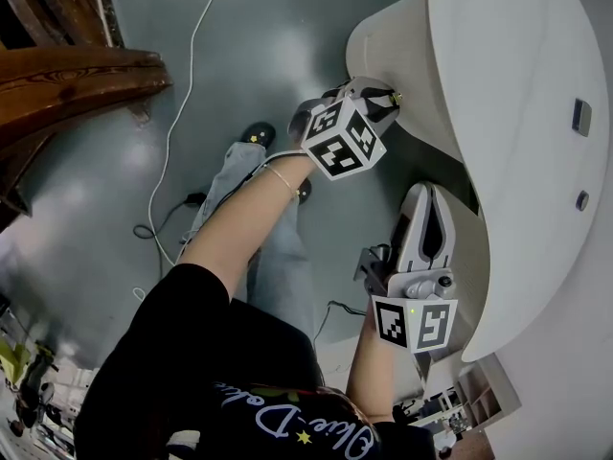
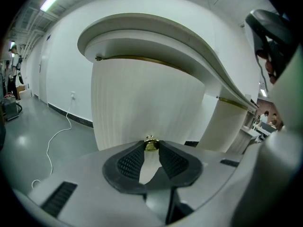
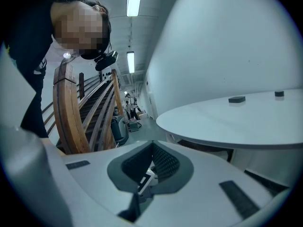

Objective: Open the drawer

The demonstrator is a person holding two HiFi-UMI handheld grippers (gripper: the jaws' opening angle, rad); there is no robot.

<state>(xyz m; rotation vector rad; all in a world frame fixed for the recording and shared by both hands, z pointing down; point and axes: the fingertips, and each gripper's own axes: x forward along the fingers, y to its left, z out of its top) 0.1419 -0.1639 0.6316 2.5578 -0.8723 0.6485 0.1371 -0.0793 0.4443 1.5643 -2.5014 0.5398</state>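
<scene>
Drawer knob [image 2: 151, 145], brass, sits pinched between left gripper [image 2: 151, 142] fingers [image 2: 130, 161].

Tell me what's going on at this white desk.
A person holds a gripper in each hand. The left gripper has its jaws closed on the small brass knob of the white ribbed curved drawer front, under the white curved desk top. The right gripper hangs beside the desk, jaws together and empty. Whether the drawer has started to slide out is unclear.
</scene>
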